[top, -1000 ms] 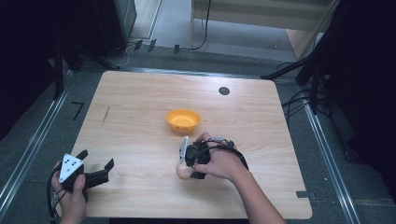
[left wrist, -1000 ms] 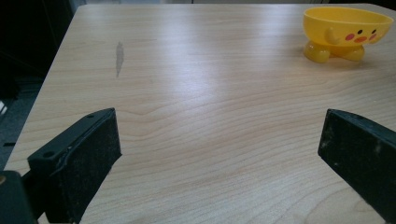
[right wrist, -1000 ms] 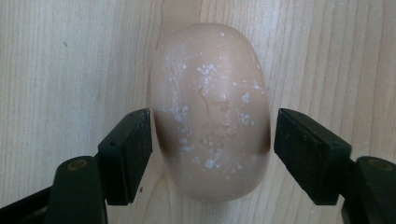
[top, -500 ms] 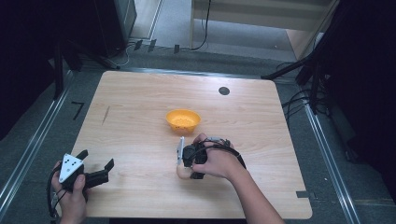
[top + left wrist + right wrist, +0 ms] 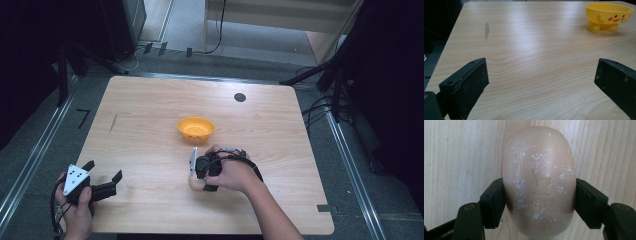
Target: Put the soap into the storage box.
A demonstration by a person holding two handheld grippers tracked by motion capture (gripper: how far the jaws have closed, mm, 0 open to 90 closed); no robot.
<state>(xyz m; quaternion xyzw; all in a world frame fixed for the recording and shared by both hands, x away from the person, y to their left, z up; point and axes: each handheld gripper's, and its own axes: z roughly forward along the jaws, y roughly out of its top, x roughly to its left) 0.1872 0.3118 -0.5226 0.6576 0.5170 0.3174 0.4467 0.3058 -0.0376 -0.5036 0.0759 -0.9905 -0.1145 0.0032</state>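
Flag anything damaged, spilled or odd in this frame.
Nothing spilled or broken. The tan soap bar clamped in the right gripper is speckled with white flecks, and the table carries a small grey smudge.

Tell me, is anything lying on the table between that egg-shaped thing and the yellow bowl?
Nothing visible does. The right gripper is shut on the egg-shaped thing, and only bare table separates it from the yellow bowl.

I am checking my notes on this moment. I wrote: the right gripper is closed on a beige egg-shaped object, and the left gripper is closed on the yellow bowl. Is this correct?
Not quite. The left gripper holds nothing: in the left gripper view its jaws stand wide apart over bare table, and the yellow duck-faced bowl sits far off. The right gripper is indeed closed on the beige egg-shaped object.
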